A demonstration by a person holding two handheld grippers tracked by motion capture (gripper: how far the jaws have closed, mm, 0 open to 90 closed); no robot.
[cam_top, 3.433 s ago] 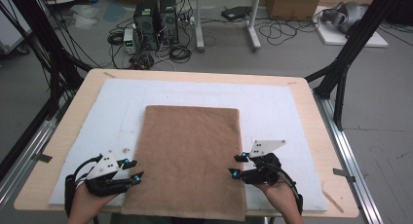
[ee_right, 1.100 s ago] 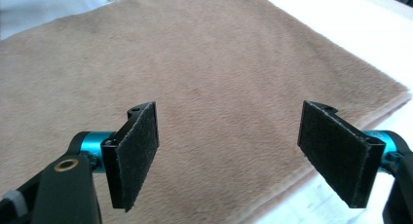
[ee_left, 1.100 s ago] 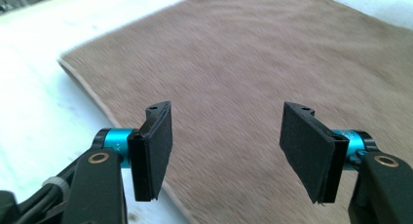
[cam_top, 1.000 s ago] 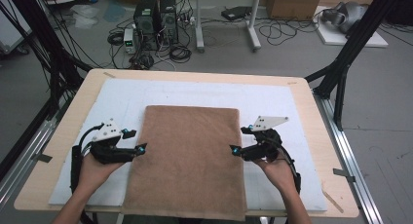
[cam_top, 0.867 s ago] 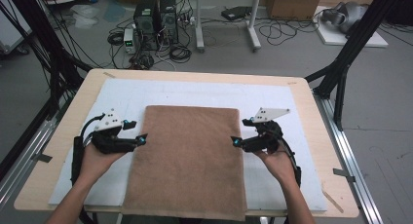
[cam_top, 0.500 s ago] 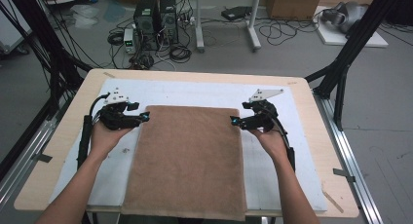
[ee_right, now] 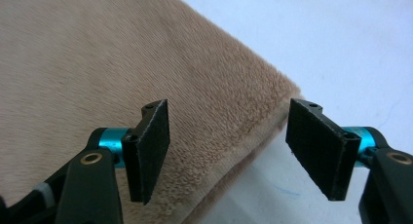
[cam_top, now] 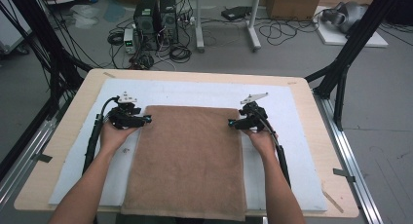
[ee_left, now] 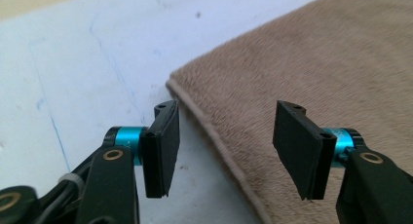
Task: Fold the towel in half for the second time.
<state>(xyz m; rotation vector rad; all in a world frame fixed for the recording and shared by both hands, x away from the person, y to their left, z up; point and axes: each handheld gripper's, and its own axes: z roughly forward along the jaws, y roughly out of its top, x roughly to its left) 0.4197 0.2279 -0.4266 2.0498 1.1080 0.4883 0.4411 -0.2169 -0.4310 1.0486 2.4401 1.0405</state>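
Note:
A brown towel (cam_top: 190,160) lies flat on the white mat (cam_top: 195,93), its near end hanging at the table's front edge. My left gripper (cam_top: 146,120) sits low at the towel's far left corner. In the left gripper view it (ee_left: 231,146) stands open astride the hemmed edge (ee_left: 214,131), pads clear of the cloth. My right gripper (cam_top: 230,122) is at the far right corner. Its jaws (ee_right: 234,151) stand open over the towel's edge (ee_right: 253,151) without pressing on it. Both pairs of jaws have just been closing a little.
The mat covers most of a wooden table (cam_top: 73,112). Black frame posts (cam_top: 341,73) rise at the table's far right and left. Computer cases (cam_top: 156,14) and cables lie on the floor beyond the far edge.
Both hands have slid away from me along the towel's sides, from near the front edge to its far corners, and sunk lower. The towel has not moved.

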